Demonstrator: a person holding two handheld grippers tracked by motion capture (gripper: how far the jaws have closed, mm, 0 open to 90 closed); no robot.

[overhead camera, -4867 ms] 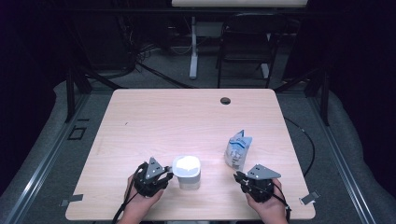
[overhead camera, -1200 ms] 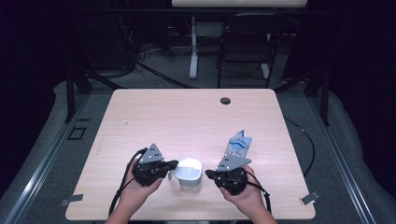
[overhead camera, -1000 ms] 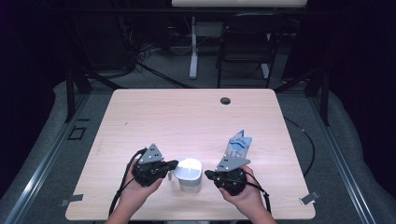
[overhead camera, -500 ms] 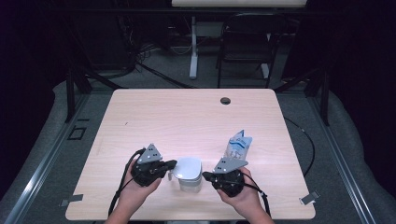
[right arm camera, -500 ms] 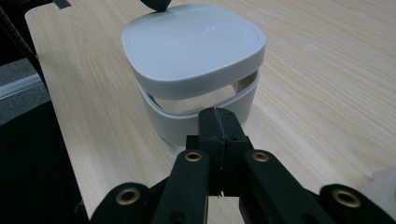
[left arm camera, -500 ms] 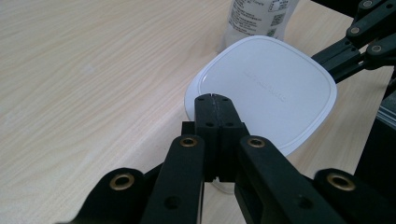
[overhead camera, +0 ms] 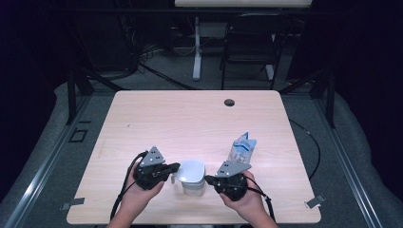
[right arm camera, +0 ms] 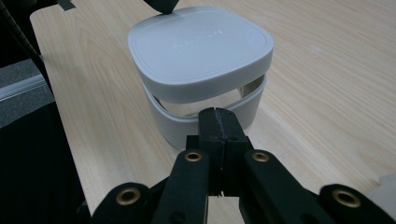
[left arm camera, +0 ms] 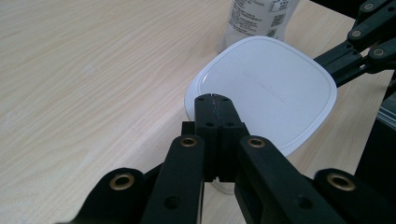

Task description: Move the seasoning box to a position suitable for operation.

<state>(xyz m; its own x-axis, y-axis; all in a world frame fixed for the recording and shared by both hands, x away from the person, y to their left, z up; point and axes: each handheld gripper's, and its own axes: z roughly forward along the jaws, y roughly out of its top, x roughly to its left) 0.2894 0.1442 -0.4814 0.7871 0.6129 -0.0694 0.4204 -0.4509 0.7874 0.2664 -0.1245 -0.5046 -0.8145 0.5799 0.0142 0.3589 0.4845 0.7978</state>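
A white square container [overhead camera: 192, 175] with a rounded lid stands near the table's front edge, between my two grippers. My left gripper [overhead camera: 175, 167] comes at it from the left with its jaws shut and nothing in them. In the left gripper view its tip [left arm camera: 212, 97] lies at the near edge of the lid [left arm camera: 271, 88]; whether it touches I cannot tell. My right gripper [overhead camera: 209, 179] points in from the right, shut and empty. In the right gripper view its tip [right arm camera: 217, 113] sits at the container's lower white band [right arm camera: 187, 127], under the lid [right arm camera: 201, 46].
A clear printed pouch [overhead camera: 243, 148] stands upright just behind my right gripper, and its base [left arm camera: 254, 18] shows beyond the lid. A dark cable hole [overhead camera: 229, 102] sits near the table's far edge. A black chair [overhead camera: 252, 42] stands on the floor beyond the wooden table [overhead camera: 190, 123].
Since the oldest frame both grippers have come inward to the container, one from each side. Over the last second nothing has moved.
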